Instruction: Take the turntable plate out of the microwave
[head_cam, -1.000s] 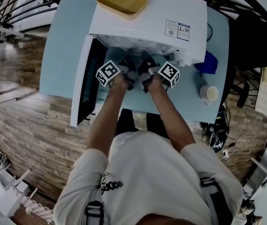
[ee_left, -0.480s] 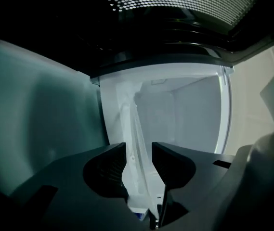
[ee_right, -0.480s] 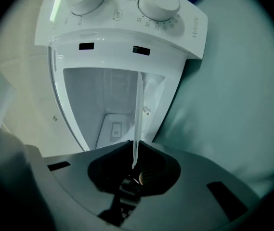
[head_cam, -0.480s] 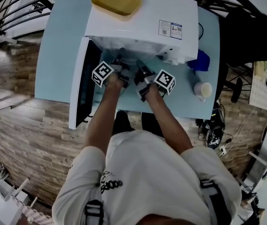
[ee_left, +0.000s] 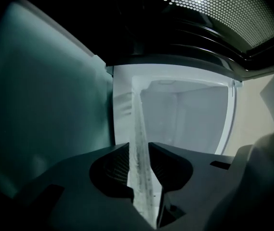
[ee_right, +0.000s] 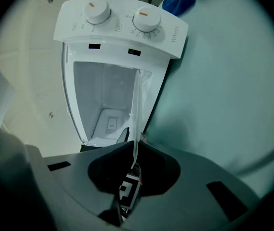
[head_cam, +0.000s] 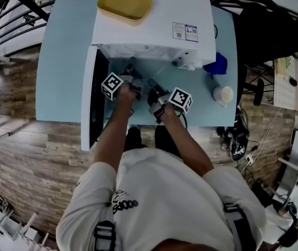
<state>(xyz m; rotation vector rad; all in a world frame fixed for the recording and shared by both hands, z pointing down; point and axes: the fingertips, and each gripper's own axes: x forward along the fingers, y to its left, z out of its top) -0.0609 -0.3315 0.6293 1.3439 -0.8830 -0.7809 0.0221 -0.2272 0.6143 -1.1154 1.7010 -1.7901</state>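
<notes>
The glass turntable plate (ee_left: 136,114) shows edge-on as a pale strip, partly outside the white microwave's (head_cam: 154,20) open mouth. My right gripper (head_cam: 152,83) is shut on its near rim; in the right gripper view the plate (ee_right: 138,100) runs as a thin line into that gripper (ee_right: 134,144). My left gripper (head_cam: 131,67) reaches to the cavity mouth. Its jaws are closing with the plate between them (ee_left: 137,147), and a sliver of gap shows at the right pad. In the head view the clear plate is hard to make out.
The microwave door (head_cam: 92,98) hangs open at the left. A yellow tray (head_cam: 125,5) lies on top of the microwave. On the light-blue table (head_cam: 65,61) to the right are a blue cloth (head_cam: 218,64) and a cup (head_cam: 223,94). Two dials (ee_right: 97,11) sit beside the cavity.
My right gripper has drawn back from the microwave mouth toward the person, with the plate in it. The left gripper has stayed at the mouth.
</notes>
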